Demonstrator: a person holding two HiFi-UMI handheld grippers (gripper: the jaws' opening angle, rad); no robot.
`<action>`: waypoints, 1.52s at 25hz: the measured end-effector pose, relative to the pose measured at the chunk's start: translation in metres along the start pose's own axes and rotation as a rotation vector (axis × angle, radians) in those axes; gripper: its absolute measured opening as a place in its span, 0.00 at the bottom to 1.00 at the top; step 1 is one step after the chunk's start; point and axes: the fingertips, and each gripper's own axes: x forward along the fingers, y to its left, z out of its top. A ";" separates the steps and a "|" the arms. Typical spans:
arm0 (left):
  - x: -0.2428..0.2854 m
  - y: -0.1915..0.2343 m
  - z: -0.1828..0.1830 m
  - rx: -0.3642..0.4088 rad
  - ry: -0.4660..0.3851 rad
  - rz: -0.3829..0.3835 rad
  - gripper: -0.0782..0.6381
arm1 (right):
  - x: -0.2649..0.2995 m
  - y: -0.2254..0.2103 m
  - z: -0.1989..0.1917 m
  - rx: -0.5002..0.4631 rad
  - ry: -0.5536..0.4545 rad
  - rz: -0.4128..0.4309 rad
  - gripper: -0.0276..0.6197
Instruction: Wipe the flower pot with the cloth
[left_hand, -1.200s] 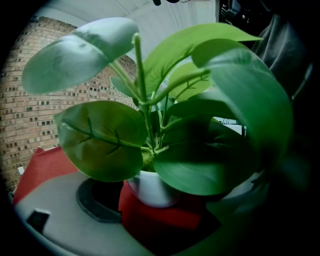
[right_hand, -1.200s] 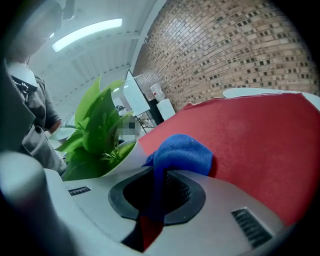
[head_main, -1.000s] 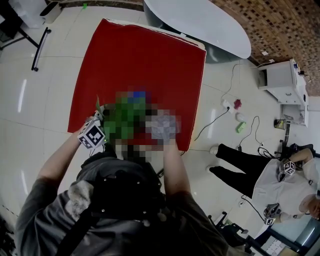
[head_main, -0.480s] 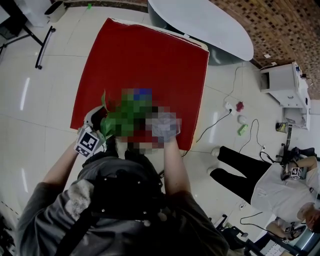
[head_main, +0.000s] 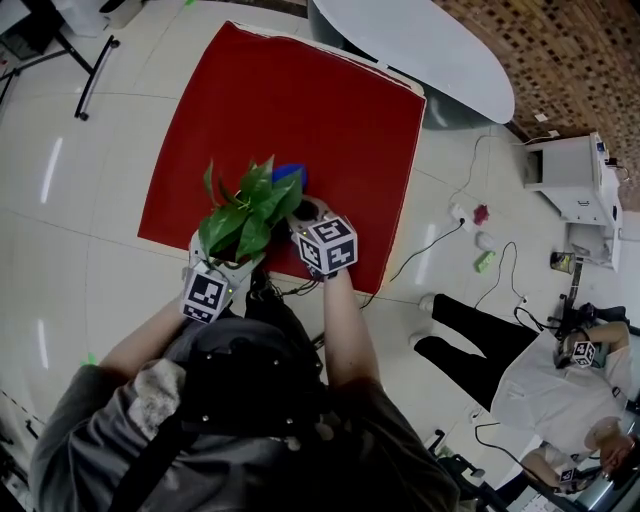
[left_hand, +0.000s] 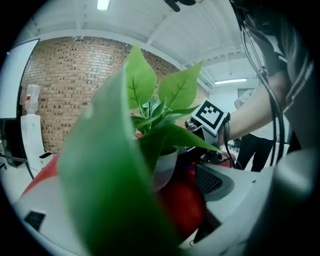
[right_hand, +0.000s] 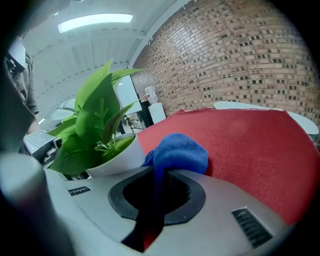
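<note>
- While the right gripper (right_hand: 159, 176) has its jaws pressed together on a strip of the blue cloth (right_hand: 177, 152), the bunched bulk of that cloth sits just past the jaw tips, over the red table cover (head_main: 300, 100).
- The bunch lies against the right side of the white flower pot (right_hand: 120, 157). No gap shows in the right gripper view, though I cannot tell for certain that they touch.
- The flower pot stands upright close to the near edge of the red cover, roughly midway along it. Its broad green leaves (head_main: 250, 205) hide the pot itself in the head view.
- The left gripper (head_main: 224, 266) meets the plant from the near left with its jaws spread.
- In the left gripper view, that gripper's right jaw has a dark pad that stands apart from the pot, with red cover showing between them. A big blurred leaf covers most of the other jaw.
- The pot sits ahead of the gap between those jaws and is not pinched by them.
- Beyond the far edge of the cover stands a white oval table (head_main: 420, 45).
- Well apart at the near right is a person in a white top (head_main: 550, 375).
</note>
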 end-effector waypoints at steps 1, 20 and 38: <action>0.006 0.000 -0.002 0.000 0.009 0.024 0.77 | 0.000 0.000 -0.001 0.000 -0.001 -0.001 0.14; 0.033 0.010 0.017 0.023 -0.028 0.094 0.78 | -0.005 0.001 -0.007 -0.040 -0.017 -0.018 0.14; 0.045 0.008 0.021 0.188 0.037 -0.492 0.78 | -0.024 0.001 0.049 -0.029 -0.056 0.292 0.14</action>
